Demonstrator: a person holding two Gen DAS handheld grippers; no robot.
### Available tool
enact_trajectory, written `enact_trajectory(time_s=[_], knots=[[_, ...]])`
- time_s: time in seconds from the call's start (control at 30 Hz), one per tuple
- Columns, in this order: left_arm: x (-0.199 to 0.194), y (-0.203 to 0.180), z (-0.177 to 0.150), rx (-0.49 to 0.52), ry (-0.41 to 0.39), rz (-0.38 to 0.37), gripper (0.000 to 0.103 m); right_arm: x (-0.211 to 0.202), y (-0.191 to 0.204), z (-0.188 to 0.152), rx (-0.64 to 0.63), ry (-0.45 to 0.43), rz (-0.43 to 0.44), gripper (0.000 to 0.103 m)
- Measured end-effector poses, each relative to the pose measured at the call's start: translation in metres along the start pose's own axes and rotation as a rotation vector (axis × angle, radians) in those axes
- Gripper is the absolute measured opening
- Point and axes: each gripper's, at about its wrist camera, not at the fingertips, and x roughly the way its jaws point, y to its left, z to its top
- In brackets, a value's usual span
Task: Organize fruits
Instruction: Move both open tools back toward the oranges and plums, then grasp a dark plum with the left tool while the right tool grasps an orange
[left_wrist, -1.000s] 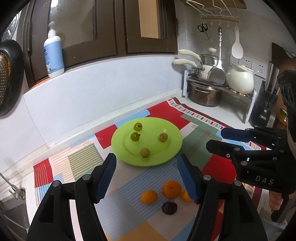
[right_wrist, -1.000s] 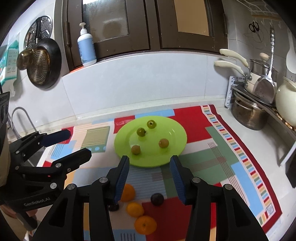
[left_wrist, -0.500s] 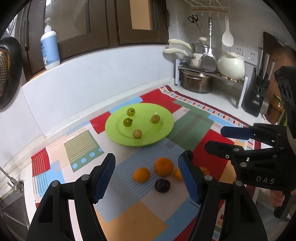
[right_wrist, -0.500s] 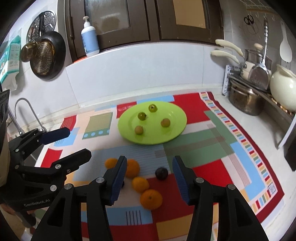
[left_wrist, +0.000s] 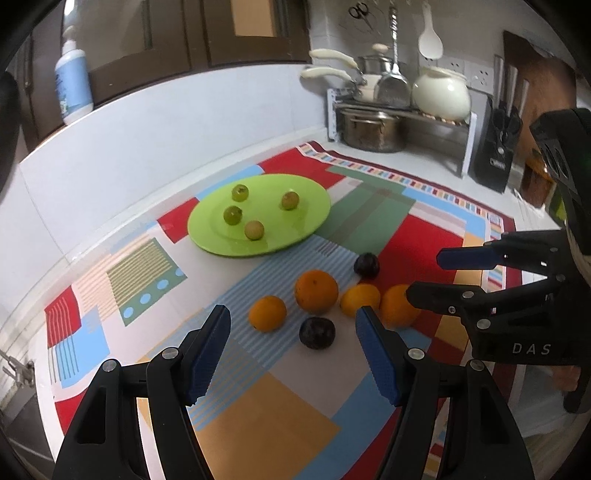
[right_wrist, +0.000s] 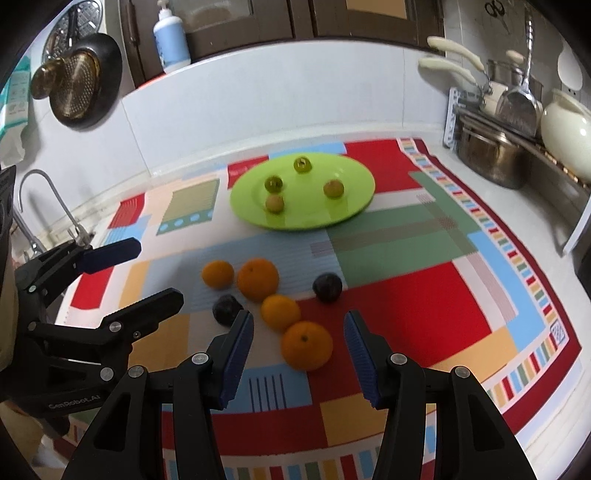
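Both claws spread and empty above the mat, left gripper over a plum, right gripper lined up on an orange, apparently to sort fruit beside the green plate.

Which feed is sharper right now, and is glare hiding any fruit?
Left wrist view: sharp, oranges crisp, only fisheye bending at edges. Right wrist view: slight motion blur, softening the green plate and nearest orange. Plate sheen in both, but no fruit is hidden.
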Motion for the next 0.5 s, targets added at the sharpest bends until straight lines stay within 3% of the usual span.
enact_trajectory(time_s=[0.2, 0.5], knots=[[0.017, -0.003, -0.008, 0.037, 0.021, -0.029, 0.069, 0.014, -0.002, -0.01, 0.01, 0.044, -0.014, 0.052], [0.051, -0.001, -0.012, 0.015, 0.072, -0.091, 0.066, 0.038, -0.008, -0.019, 0.034, 0.103, -0.017, 0.052]])
